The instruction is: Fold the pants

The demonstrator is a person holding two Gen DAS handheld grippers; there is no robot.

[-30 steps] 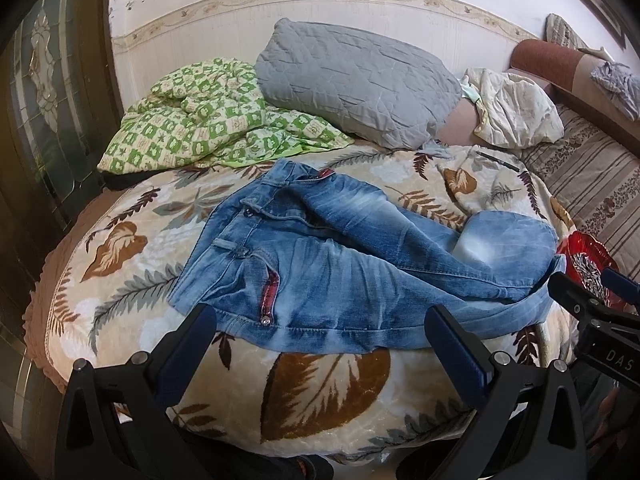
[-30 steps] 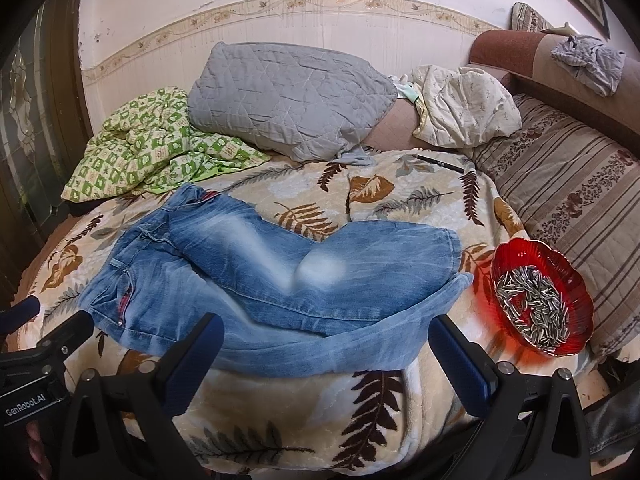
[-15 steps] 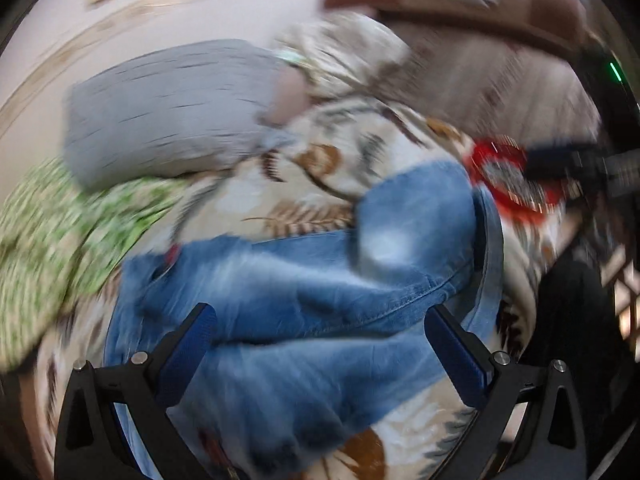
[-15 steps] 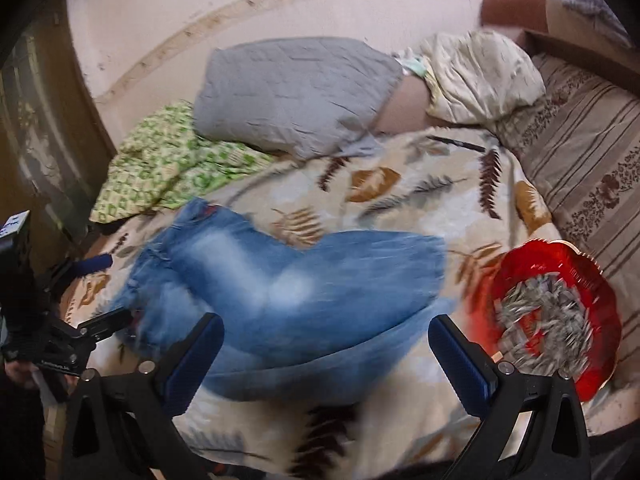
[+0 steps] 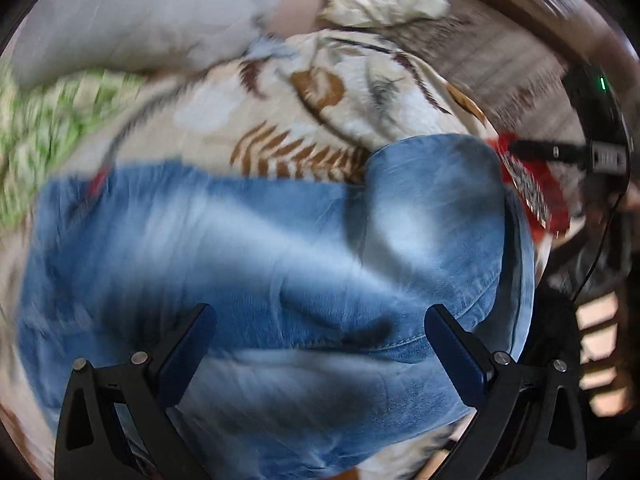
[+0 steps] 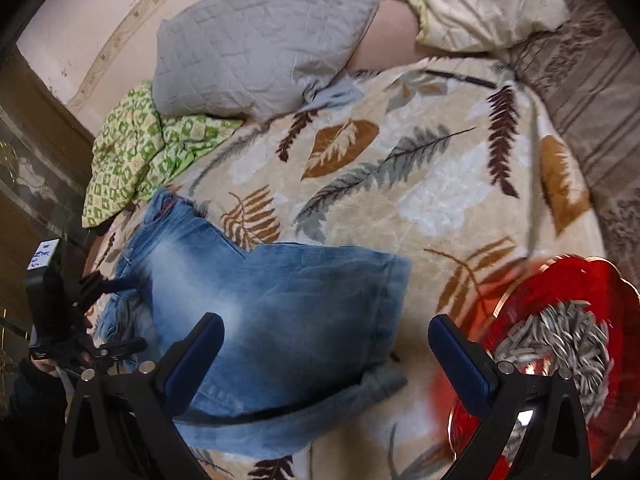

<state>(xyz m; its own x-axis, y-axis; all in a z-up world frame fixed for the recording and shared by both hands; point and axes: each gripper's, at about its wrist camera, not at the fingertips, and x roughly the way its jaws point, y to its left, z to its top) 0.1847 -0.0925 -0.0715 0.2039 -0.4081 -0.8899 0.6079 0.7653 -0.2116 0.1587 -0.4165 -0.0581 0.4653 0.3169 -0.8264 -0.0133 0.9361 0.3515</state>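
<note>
On leaf-print blanket (image 6: pixel 420 184): blue jeans (image 6: pixel 280 312), lying flat, legs folded over one another, hems toward red dish (image 6: pixel 576 320) of sunflower seeds (image 6: pixel 560 344). Left gripper (image 5: pixel 320 344) low over denim, jaws spread wide, nothing between them; view motion-blurred. Right gripper (image 6: pixel 326 354) likewise spread wide and holding nothing, above hem end of jeans, right finger just beside dish. Grey pillow (image 6: pixel 256 40) and green patterned cloth (image 6: pixel 132 156) at far edge, well apart from both grippers. Cream cloth (image 6: pixel 480 0) beside pillow.
</note>
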